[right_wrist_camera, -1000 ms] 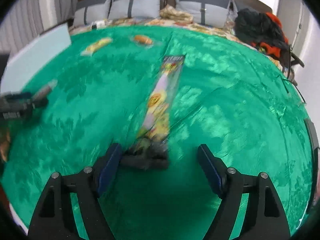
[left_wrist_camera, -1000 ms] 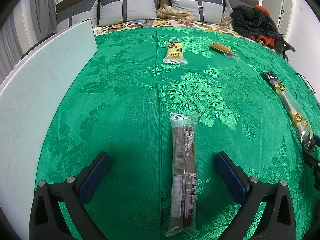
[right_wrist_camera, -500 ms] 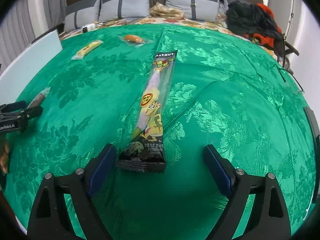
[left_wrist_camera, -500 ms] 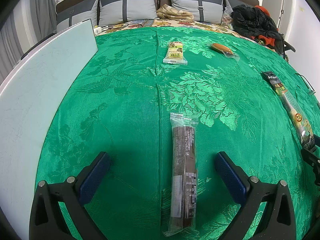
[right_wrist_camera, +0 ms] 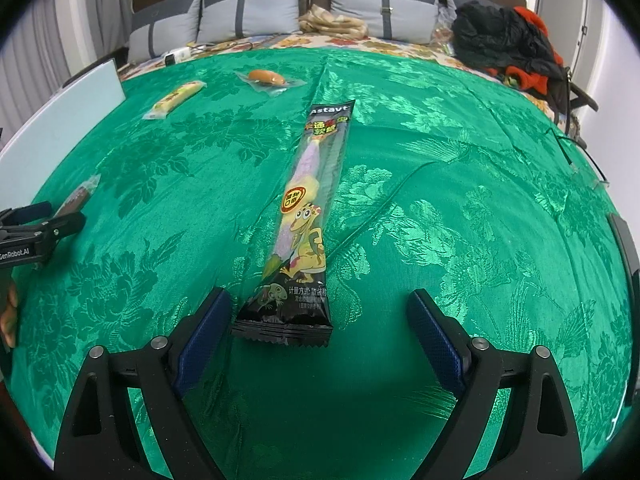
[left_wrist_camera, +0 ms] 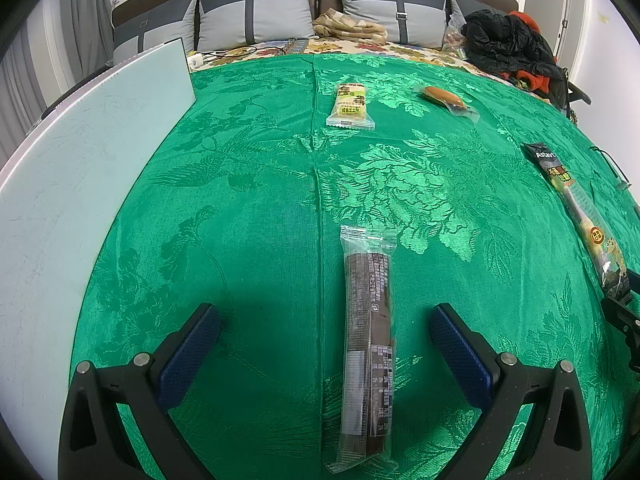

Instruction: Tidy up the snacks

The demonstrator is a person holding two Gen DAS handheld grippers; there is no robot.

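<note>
A long dark-brown bar in clear wrap lies lengthwise on the green cloth between the fingers of my left gripper, which stands open without touching it. In the right wrist view a long candy packet with a cartoon lizard lies on the cloth, its black near end between the wide-apart fingers of my right gripper, open, pads clear of it. Farther back lie a yellow wrapped snack and a small orange bun in clear wrap. The candy packet also shows at the left view's right edge.
A pale blue-white board lies along the left side of the green cloth. Grey pillows, a beige folded cloth and black and red clothing sit at the far end. The left gripper's finger shows at the right view's left edge.
The right view was blurred a second ago and is now sharp and steady. The right gripper's fingers have spread wider around the candy packet's near end. The left view is unchanged.
</note>
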